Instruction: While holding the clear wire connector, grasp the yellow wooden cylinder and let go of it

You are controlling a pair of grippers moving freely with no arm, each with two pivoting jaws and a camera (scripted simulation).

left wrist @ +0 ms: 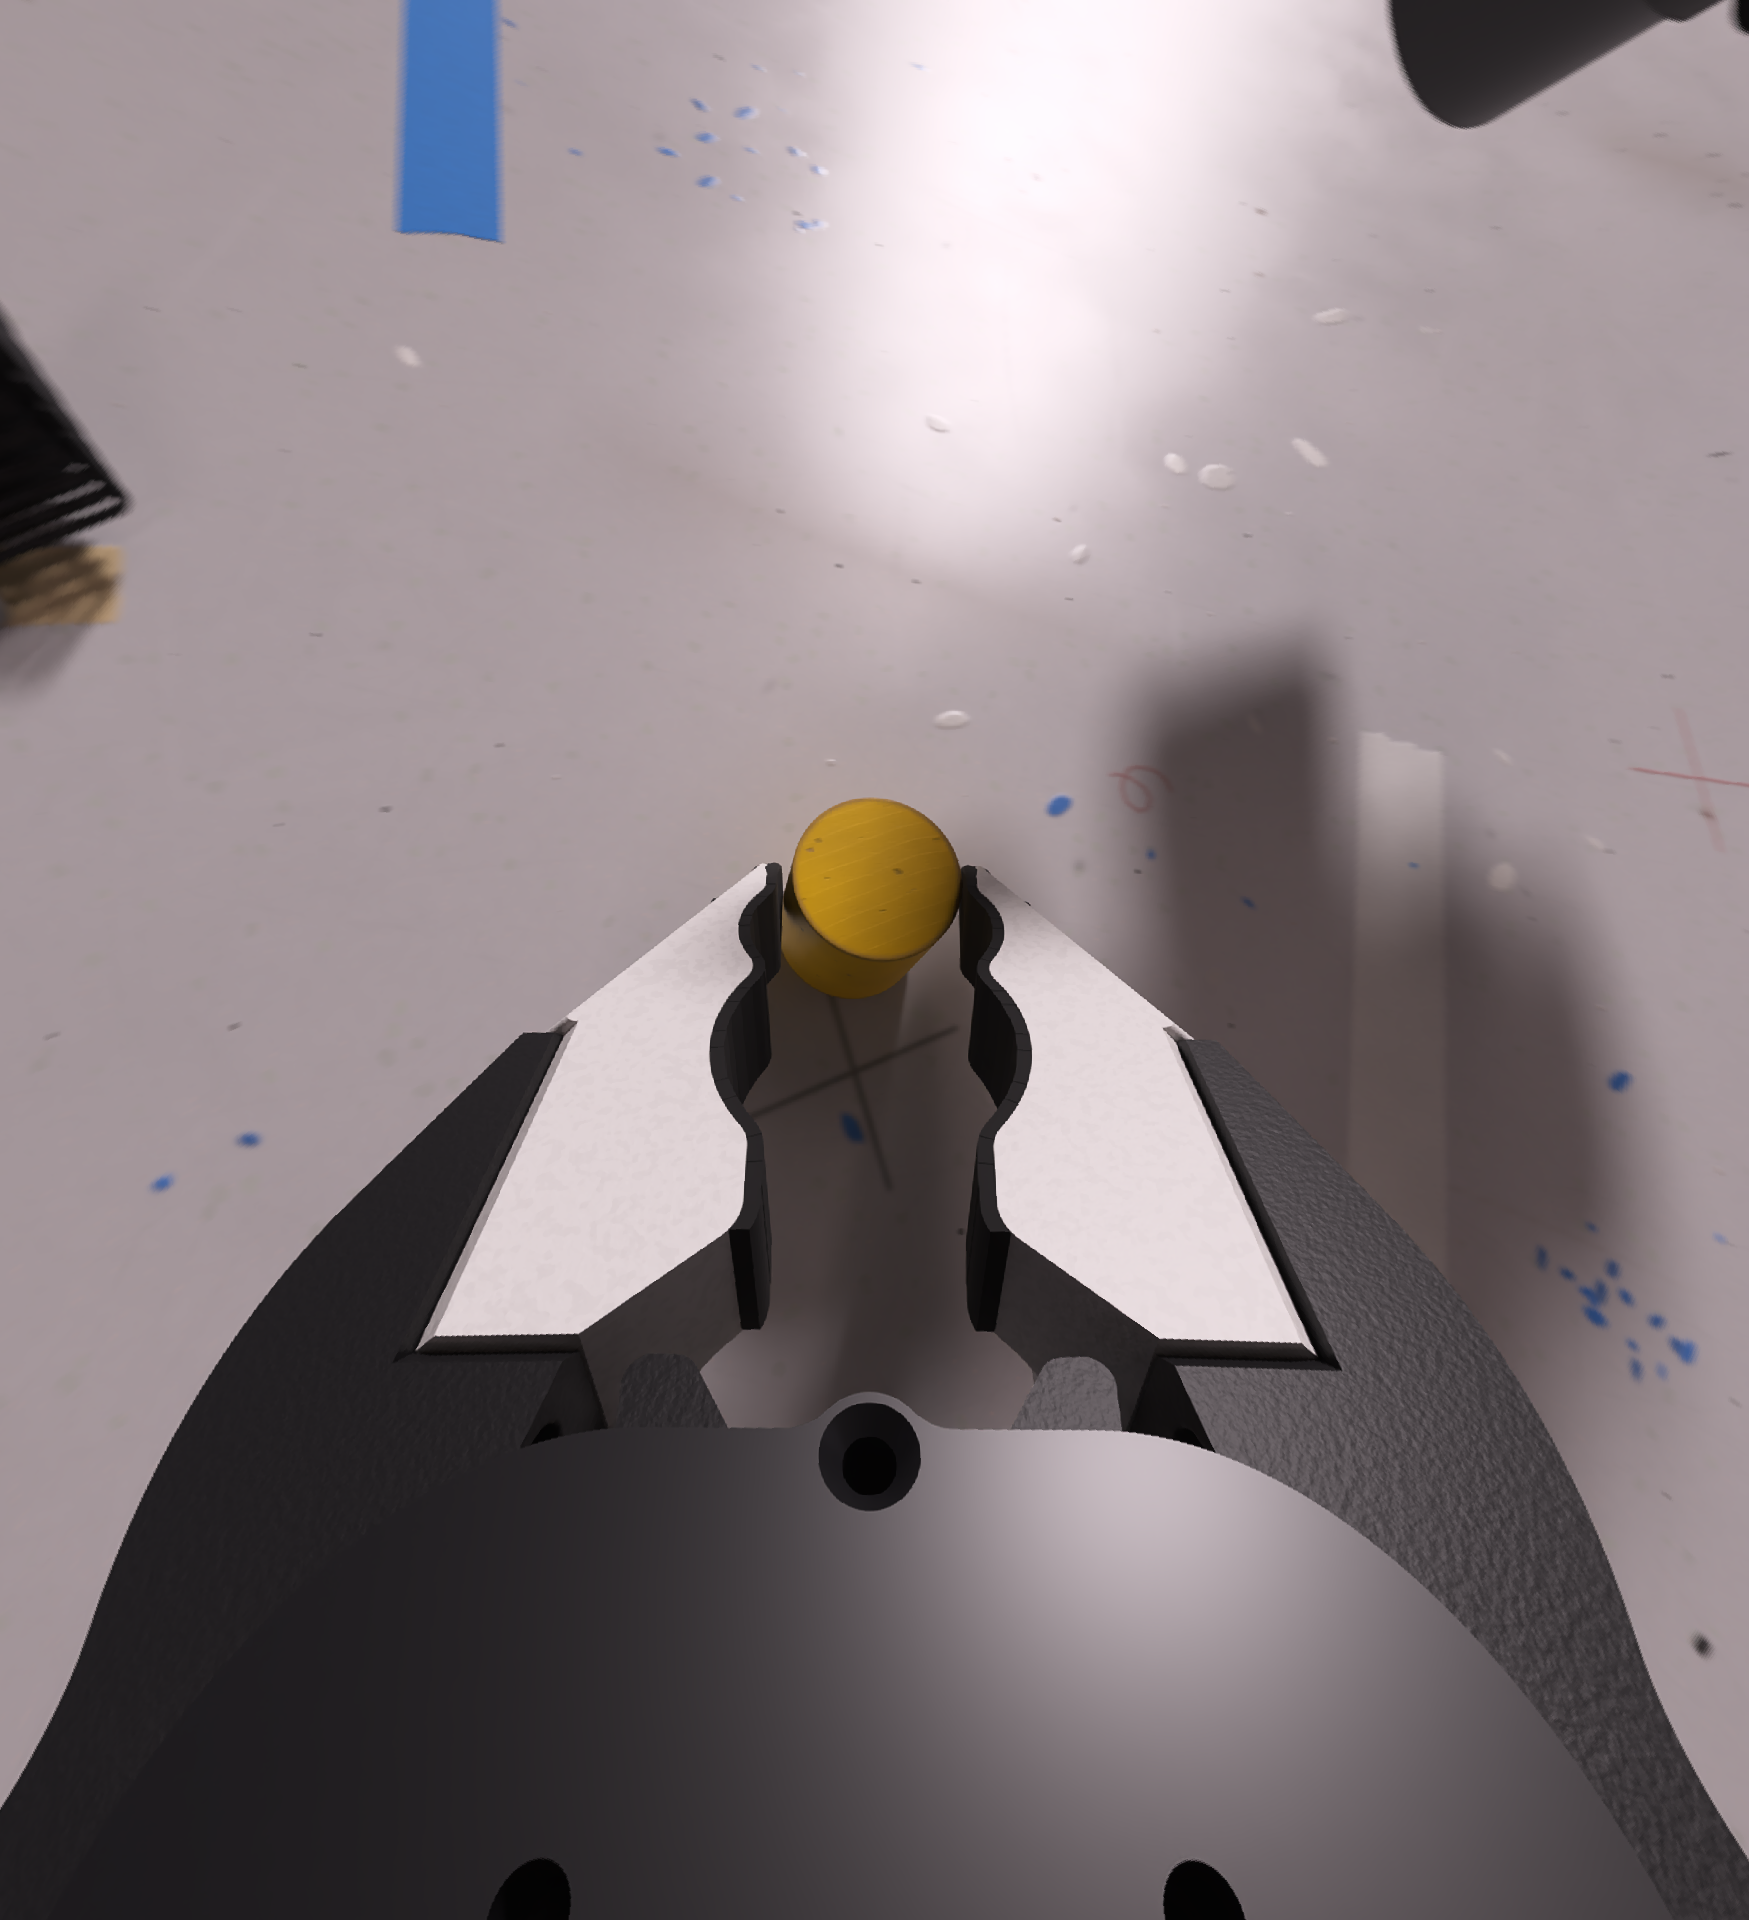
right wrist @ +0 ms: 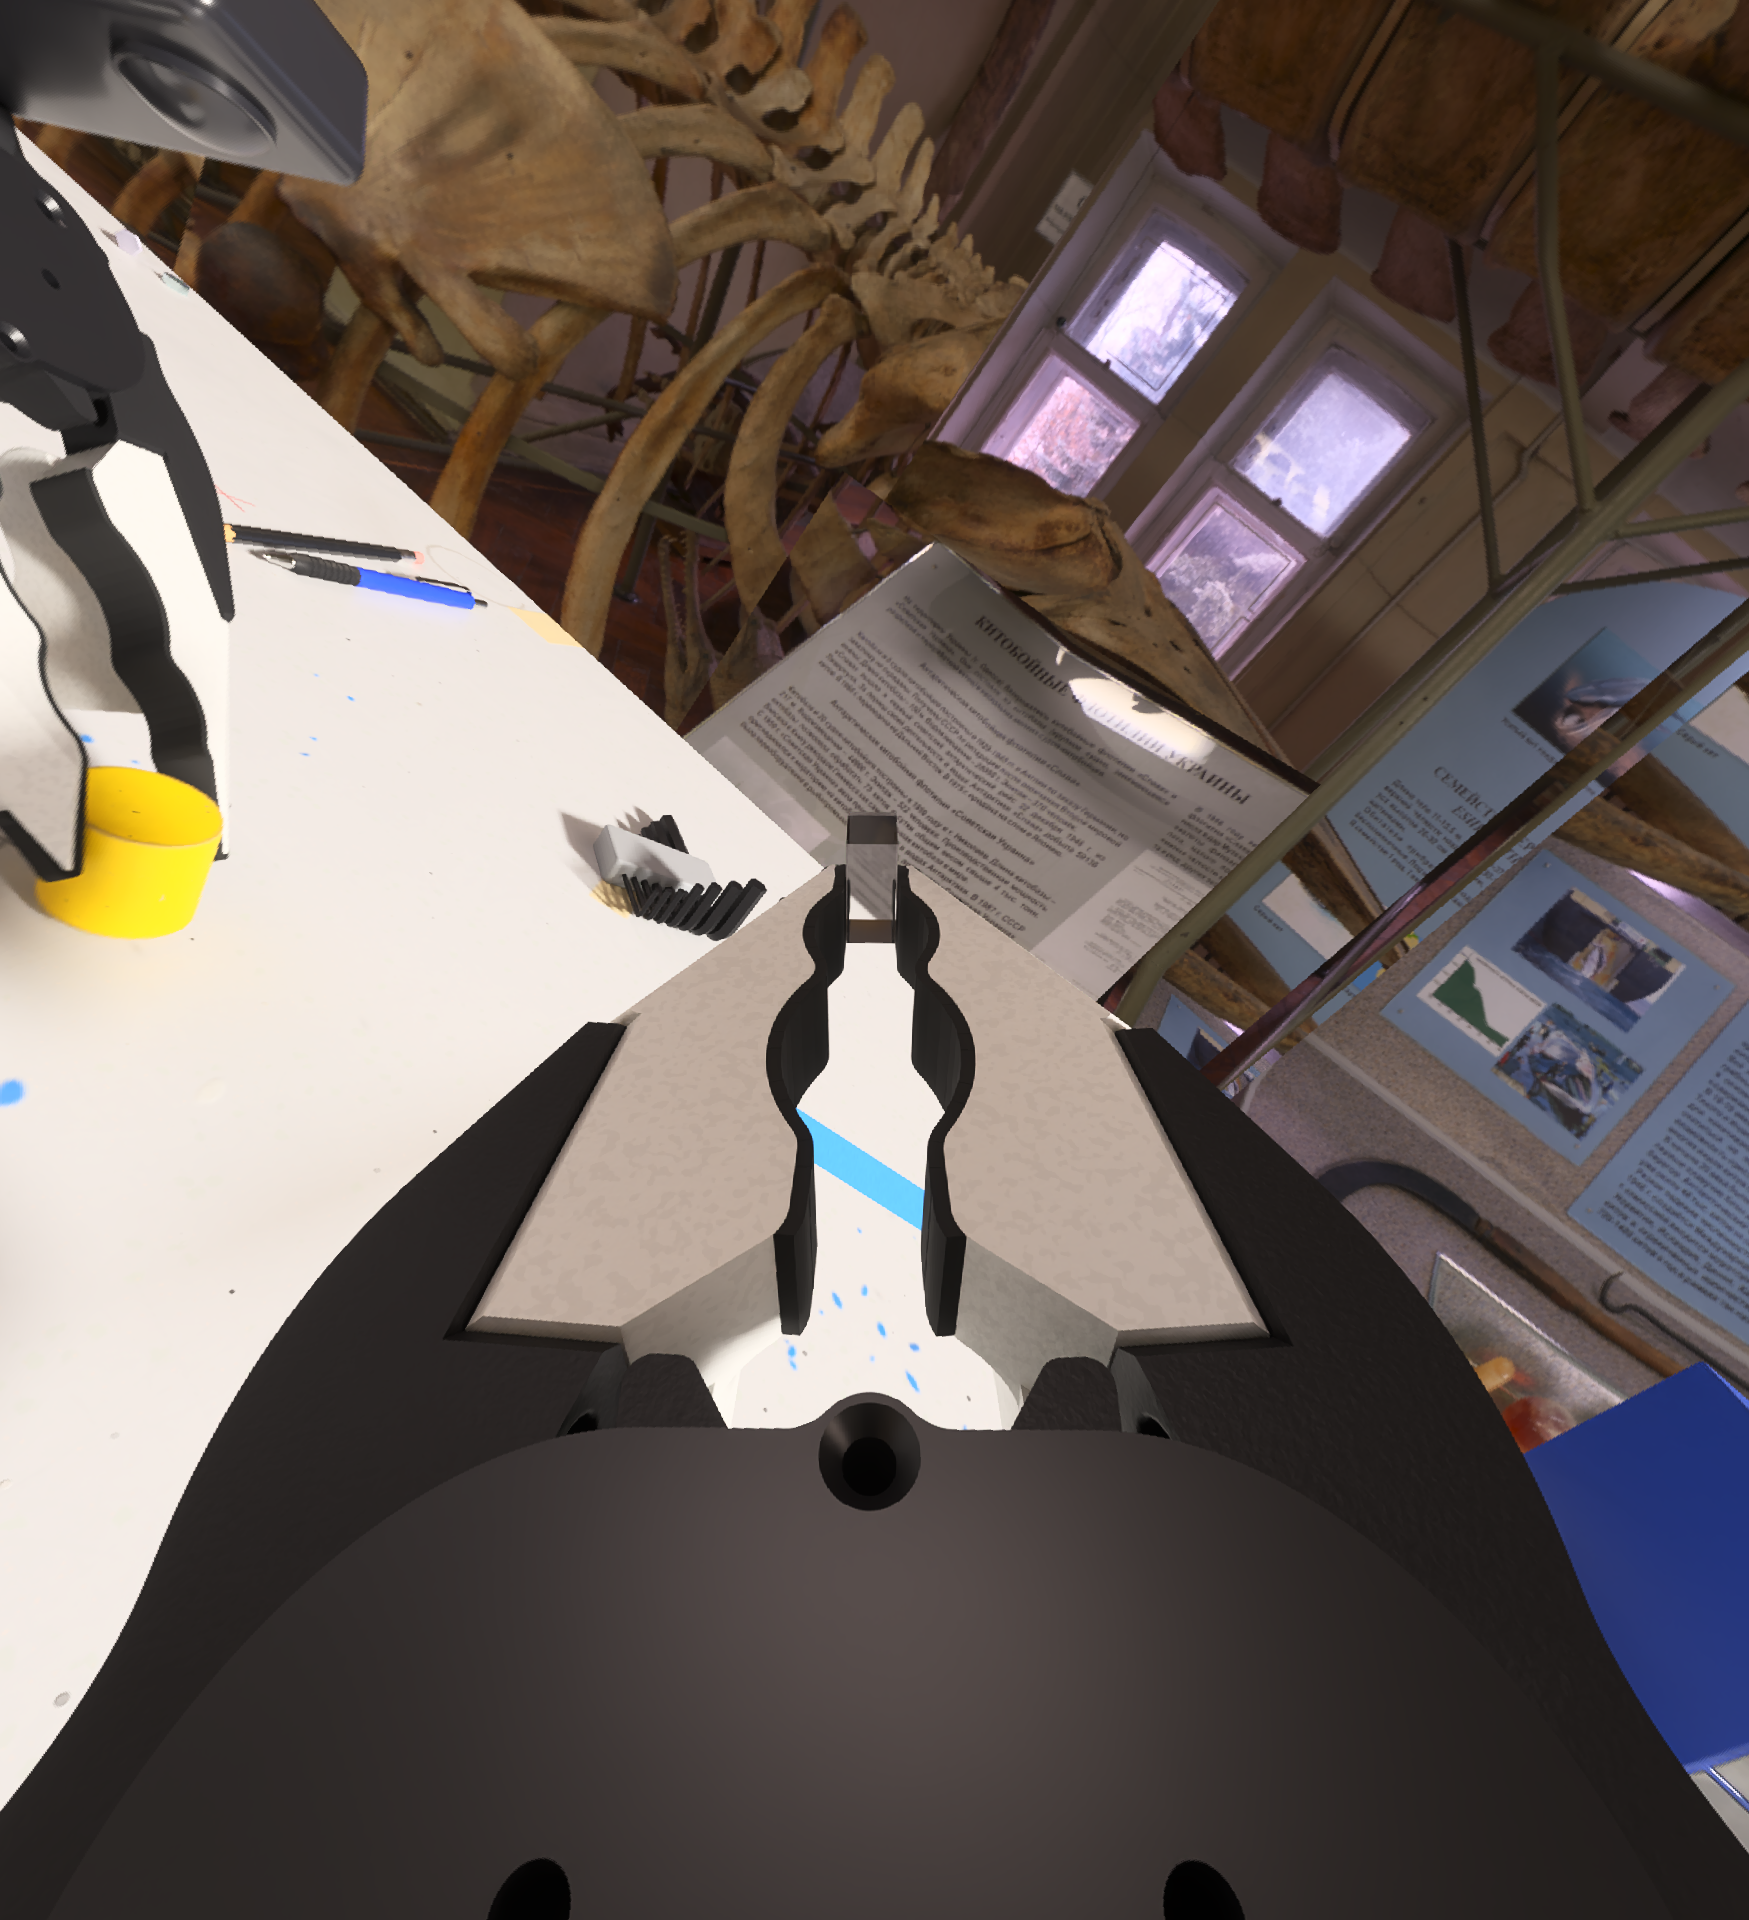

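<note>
Left tool (left wrist: 870,899) is pinched on the upright yellow wooden cylinder (left wrist: 872,896) by its tips only; slip or tipping is risked at release. Clear wire connector (right wrist: 871,876) is pinched in the right tool (right wrist: 870,904) at 12 o'clock, likewise by the tips only; it could be dropped.

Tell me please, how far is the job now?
Done: the right gripper is shut on the clear wire connector. In hand: the left gripper brackets the upright yellow wooden cylinder on the table, fingertips at its sides; whether they press it is unclear. Left: complete the grasp, then release it.
</note>
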